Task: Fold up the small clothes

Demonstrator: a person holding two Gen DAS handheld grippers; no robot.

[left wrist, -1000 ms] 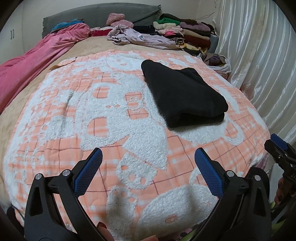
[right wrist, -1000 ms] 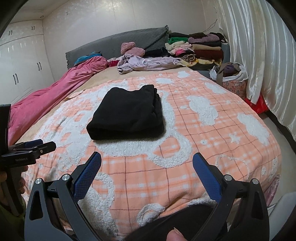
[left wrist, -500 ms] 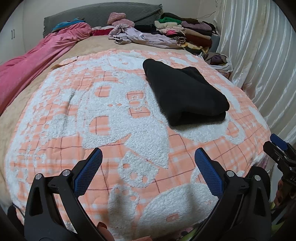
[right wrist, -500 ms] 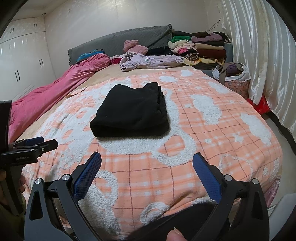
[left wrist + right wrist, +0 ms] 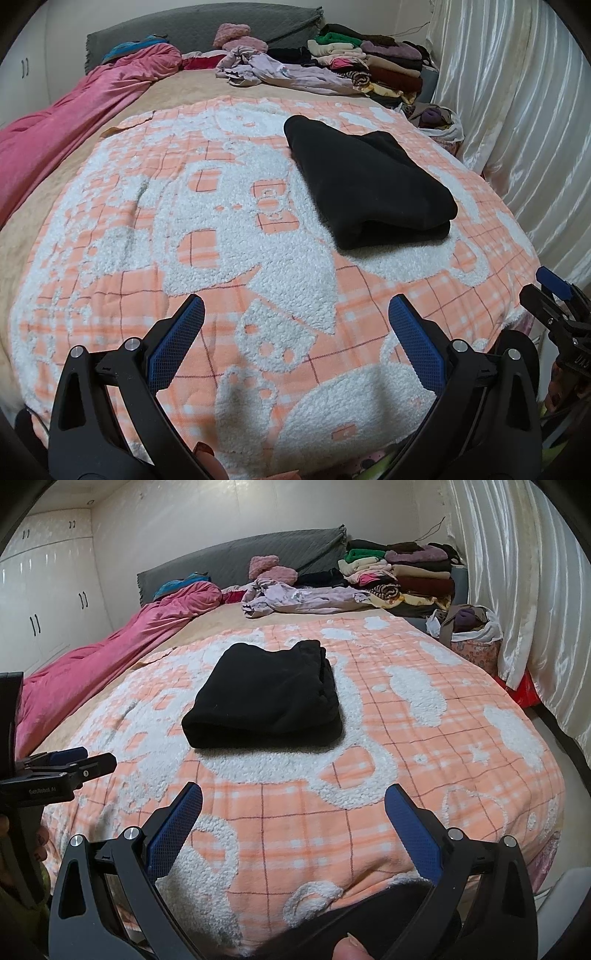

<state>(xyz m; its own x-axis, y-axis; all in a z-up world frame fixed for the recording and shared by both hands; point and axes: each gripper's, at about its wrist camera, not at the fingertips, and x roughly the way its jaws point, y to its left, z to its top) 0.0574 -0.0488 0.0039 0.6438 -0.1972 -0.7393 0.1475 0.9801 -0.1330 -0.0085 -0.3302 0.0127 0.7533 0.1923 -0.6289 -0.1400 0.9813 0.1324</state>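
A black garment (image 5: 364, 184) (image 5: 267, 694) lies folded into a thick rectangle on the orange and white blanket (image 5: 221, 258) (image 5: 406, 746). My left gripper (image 5: 295, 325) is open over the blanket's near edge, well short of the garment and to its left, holding nothing. My right gripper (image 5: 293, 812) is open too, empty, in front of the garment's folded edge with a stretch of blanket between. Each gripper shows at the side of the other view: the right gripper (image 5: 554, 295) and the left gripper (image 5: 70, 764).
A pink quilt (image 5: 66, 122) runs along the bed's left side. Loose lilac clothes (image 5: 303, 598) and a stack of folded clothes (image 5: 402, 576) lie by the grey headboard (image 5: 236, 565). A full bag (image 5: 472, 635) stands on the floor by the white curtain (image 5: 524, 590). Wardrobe doors (image 5: 48, 602) stand at left.
Both grippers have drawn back and lifted slightly, so the garment looks a little farther off. The jaws stay open and the garment has not moved.
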